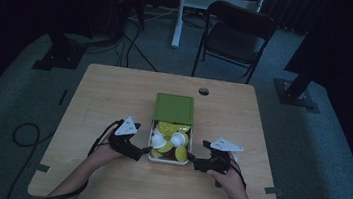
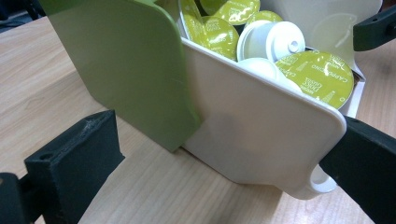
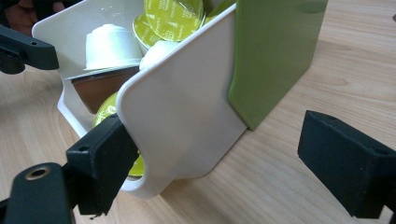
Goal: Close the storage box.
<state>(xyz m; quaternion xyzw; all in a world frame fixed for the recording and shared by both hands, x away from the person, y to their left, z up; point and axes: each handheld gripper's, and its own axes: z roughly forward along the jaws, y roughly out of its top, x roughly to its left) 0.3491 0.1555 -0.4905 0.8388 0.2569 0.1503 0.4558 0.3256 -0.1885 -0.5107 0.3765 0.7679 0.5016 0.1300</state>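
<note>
As both grippers, left gripper (image 1: 145,151) and right gripper (image 1: 191,160), gape wide gripping nothing, flanking the capsule drawer (image 1: 168,160) mid-tabletop near the front edge, uneven pulling could tip coffee capsules (image 1: 167,128) out

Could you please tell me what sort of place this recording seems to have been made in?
Probably a dim lab or recording room, not a home: a bare wooden table stands on grey carpet, a black folding chair sits behind it, and cables trail across the floor beside stand bases.
</note>
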